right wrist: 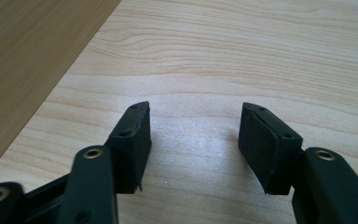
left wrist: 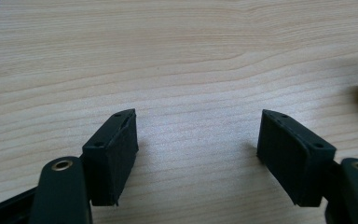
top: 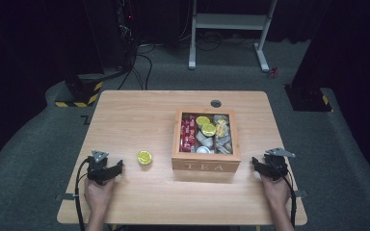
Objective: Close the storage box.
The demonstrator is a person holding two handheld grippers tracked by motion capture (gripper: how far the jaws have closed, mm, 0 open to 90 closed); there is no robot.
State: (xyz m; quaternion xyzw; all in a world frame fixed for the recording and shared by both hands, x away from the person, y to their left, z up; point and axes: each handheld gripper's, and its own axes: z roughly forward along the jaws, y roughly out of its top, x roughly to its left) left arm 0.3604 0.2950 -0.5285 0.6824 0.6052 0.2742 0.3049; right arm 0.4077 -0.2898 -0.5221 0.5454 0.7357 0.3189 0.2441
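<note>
Yellow tin (top: 144,157) between wide-open left hand-held gripper (top: 118,168) and tea box (top: 205,166), right hand-held gripper (top: 256,163) wide too

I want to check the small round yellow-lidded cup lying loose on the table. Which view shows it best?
The high view: the small round yellow-lidded cup shows whole, between the left gripper and the wooden tea box. The left gripper view catches perhaps its blurred pale edge.

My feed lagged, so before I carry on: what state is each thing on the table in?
Tea box: open, no lid seen, compartments filled.
Yellow capsule: loose on the table, left of the box, touching nothing.
Left gripper: open, empty, near the capsule.
Right gripper: open, empty, right of the box.
</note>
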